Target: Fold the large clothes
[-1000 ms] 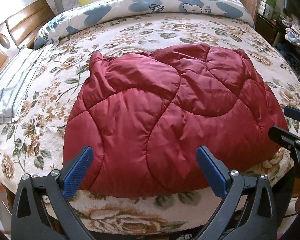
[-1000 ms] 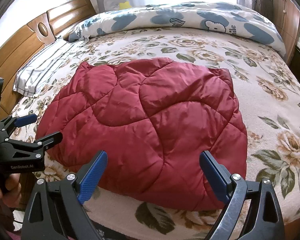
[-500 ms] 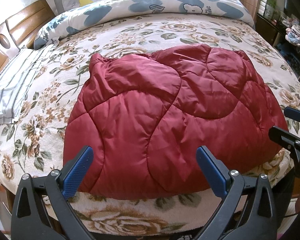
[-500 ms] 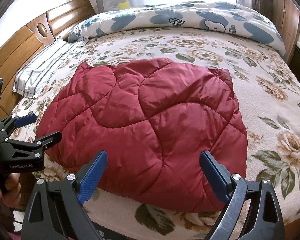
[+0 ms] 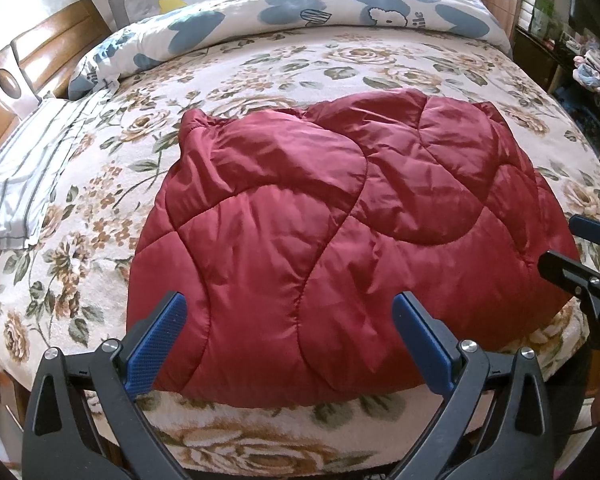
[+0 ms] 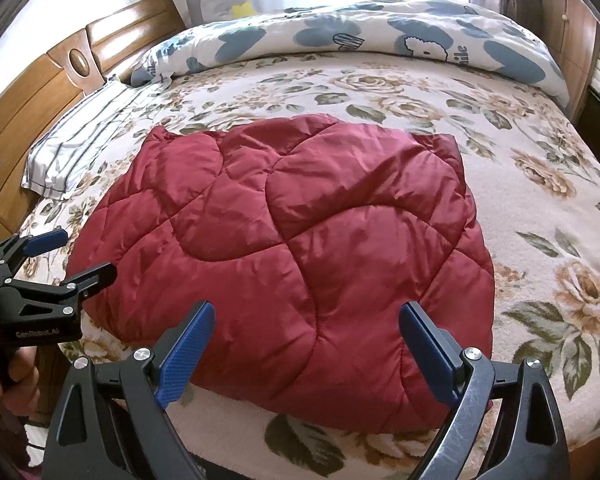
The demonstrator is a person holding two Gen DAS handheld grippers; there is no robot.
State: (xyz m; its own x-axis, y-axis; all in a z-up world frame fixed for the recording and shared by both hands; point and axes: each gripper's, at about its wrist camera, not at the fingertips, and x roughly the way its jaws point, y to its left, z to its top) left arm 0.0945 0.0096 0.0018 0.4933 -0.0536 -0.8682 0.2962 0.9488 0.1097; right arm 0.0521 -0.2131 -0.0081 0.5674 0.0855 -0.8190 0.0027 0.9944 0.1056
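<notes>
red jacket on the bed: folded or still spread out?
Folded. The red quilted jacket lies as one compact puffy bundle on the floral bedspread, no sleeves sticking out.

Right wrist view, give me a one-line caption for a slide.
Open right gripper hovers near a folded red quilted jacket on a floral bed, open left gripper alongside.

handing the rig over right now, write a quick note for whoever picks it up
Left gripper: open, empty, held at the near edge of the bed, fingers not touching the cloth.
Right gripper: open, empty, also at the near edge.
The red quilted jacket lies on the floral bedspread as a compact puffy bundle, near the front edge; no sleeves stick out. A rolled duvet and a striped pillow sit farther back, apart from it.
Done: it looks folded at least once.
Left: probably another fold or a tidy-up; whether any is needed, the views do not show.
</notes>
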